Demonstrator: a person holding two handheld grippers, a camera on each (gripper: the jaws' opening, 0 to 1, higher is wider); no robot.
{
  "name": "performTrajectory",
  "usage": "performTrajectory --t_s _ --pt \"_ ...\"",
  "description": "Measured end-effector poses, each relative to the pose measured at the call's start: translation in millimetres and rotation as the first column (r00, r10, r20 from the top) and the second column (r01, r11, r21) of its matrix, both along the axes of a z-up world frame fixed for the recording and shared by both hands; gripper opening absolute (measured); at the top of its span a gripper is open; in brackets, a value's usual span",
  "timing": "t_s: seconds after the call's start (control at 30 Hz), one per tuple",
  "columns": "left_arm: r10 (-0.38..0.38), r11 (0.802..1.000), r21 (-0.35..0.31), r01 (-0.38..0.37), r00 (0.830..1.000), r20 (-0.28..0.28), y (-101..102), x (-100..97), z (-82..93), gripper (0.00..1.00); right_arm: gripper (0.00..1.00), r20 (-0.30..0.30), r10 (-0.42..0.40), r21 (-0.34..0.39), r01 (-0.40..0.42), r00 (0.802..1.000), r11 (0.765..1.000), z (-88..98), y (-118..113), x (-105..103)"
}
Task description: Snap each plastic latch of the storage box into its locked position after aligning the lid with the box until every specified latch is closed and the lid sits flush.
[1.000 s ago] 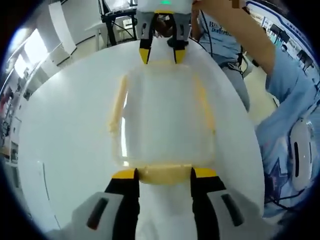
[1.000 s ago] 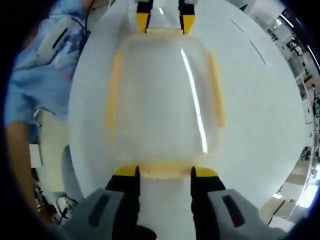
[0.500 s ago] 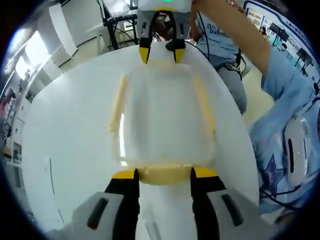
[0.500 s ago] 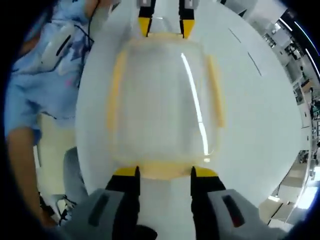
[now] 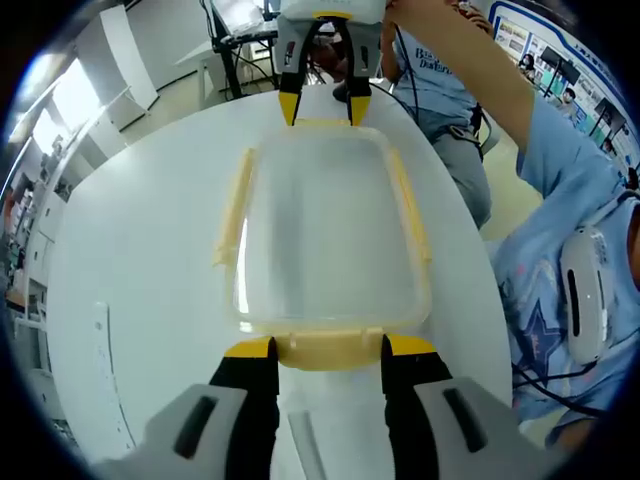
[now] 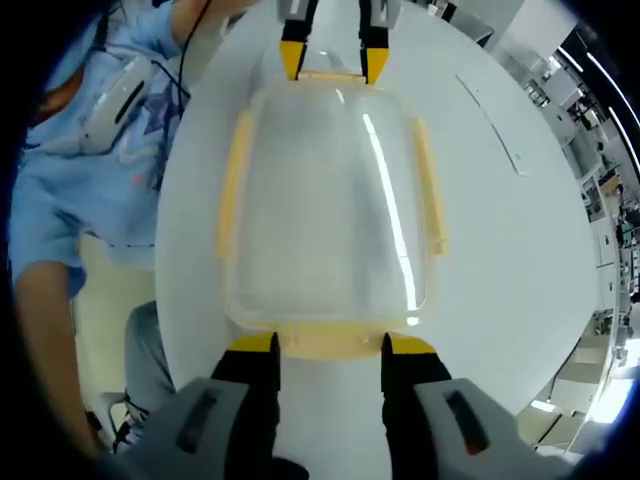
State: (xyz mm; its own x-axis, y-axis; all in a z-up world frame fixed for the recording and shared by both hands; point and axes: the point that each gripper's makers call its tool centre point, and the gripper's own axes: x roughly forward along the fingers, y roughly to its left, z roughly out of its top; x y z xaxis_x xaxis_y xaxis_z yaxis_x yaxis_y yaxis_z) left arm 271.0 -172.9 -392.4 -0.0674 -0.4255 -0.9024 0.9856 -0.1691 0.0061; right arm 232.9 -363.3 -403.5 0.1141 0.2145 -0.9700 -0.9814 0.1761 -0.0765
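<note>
A clear storage box (image 5: 320, 230) with its lid on lies on a white round table (image 5: 130, 250). Yellow latches run along its long sides (image 5: 233, 215) and its short ends. My left gripper (image 5: 328, 346) is open, its jaws on either side of the near end latch (image 5: 330, 355). My right gripper (image 5: 320, 105) stands at the far end latch in the same way. In the right gripper view the box (image 6: 330, 200) lies lengthwise. There my right gripper (image 6: 328, 346) is open astride its end latch (image 6: 330, 355), and the left gripper (image 6: 334, 62) is opposite.
A person in a light blue shirt (image 5: 560, 230) stands close to the table's edge, also in the right gripper view (image 6: 90, 150). Bare white tabletop (image 6: 520, 250) spreads on the box's other long side. Office furniture stands beyond the table.
Both views have tilted, so the box looks longer and sharper. Both grippers have stayed at the two end latches with the same jaw gap.
</note>
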Motion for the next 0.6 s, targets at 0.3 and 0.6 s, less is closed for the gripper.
performTrajectory --t_s 0.3,0.6 --pt "0.015 1.000 0.005 -0.015 1.000 -0.005 21.3 0.6 8.9 0.39 0.38 0.016 0.022 0.036 -0.022 1.000 0.999 8.9 20.6 4.8" --pt "0.029 1.000 0.008 -0.029 1.000 -0.005 37.8 2.7 14.5 0.39 0.38 0.022 0.038 0.037 -0.039 0.999 0.999 14.0 36.7 10.9"
